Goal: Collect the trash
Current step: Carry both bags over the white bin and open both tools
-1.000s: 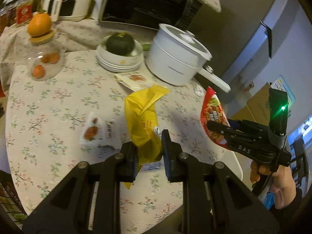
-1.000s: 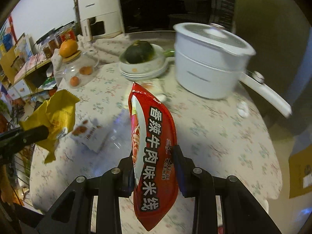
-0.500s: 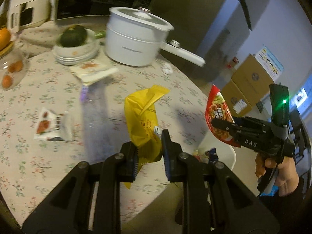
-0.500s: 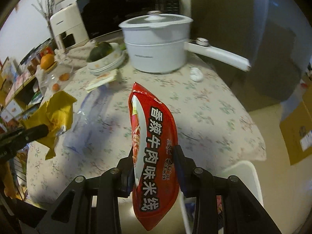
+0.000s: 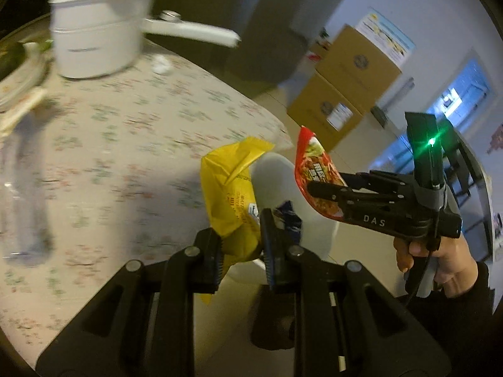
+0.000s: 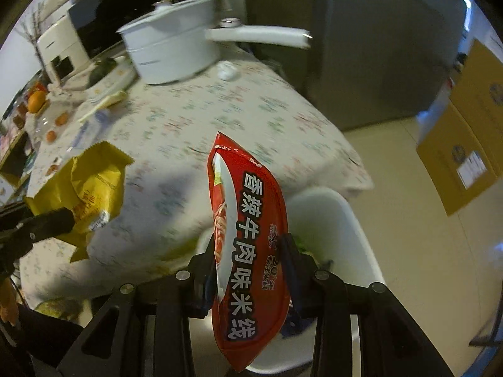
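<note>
Glossy, crinkled red foil wrapper and yellow wrapper; matt black plastic tool; floral cloth over the surface; smooth white pot; brown cardboard boxes.

I see a crumpled yellow wrapper with small dark print in my left gripper, which is black with blue ribbed pads; my right gripper, also black, carries a red packet with bold white characters outlined in black and a white panel down one edge. The tablecloth is cream with a scattered pattern of small pink and green flowers; the pot is plain white; the bin is white; the boxes are brown cardboard with white labels; an orange shows bright orange.
</note>
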The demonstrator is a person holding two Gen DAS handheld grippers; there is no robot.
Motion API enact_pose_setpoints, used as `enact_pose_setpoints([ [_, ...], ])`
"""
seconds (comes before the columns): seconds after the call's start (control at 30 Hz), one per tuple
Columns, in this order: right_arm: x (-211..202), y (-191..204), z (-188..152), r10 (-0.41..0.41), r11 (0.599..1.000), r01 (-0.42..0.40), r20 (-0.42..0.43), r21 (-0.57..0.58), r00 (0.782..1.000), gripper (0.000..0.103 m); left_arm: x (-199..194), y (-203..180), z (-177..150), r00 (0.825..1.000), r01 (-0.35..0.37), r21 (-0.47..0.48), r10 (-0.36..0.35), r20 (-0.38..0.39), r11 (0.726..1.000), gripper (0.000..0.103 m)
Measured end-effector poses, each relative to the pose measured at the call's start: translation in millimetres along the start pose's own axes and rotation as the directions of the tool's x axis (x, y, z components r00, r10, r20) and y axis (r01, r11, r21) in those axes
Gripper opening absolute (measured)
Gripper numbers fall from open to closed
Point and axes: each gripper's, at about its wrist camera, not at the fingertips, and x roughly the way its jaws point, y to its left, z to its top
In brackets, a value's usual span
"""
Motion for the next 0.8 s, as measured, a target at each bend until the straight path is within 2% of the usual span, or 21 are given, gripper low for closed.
enact_pose_setpoints([
  [0.3, 0, -58, -36, -0.035, 0.996, 0.039, -0.039, 0.084, 0.999, 0.039, 55, -41, -4, 0.996, 0.052, 0.039, -0.049, -0.080, 0.998, 0.023],
  [0.63, 3, -86, -57, -0.053, 0.991, 0.061, -0.068, 0.115, 0.996, 0.040, 104, -57, -11, 0.992, 0.018, 0.097, -0.006, -0.123, 0.995, 0.023],
  [0.7, 5, -86, -56, -0.052, 0.992, 0.060, -0.070, 0.115, 0.996, 0.040, 107, -58, -11, 0.992, 0.007, 0.108, 0.006, -0.123, 0.994, 0.028],
  [0.77, 5, -87, -56, -0.052, 0.991, 0.060, -0.071, 0.115, 0.996, 0.040, 108, -59, -9, 0.991, -0.013, 0.119, 0.028, -0.127, 0.993, 0.049],
  [0.8, 5, -87, -56, -0.053, 0.991, 0.061, -0.070, 0.116, 0.996, 0.040, 106, -60, -10, 0.992, -0.028, 0.124, 0.043, -0.121, 0.992, 0.055],
])
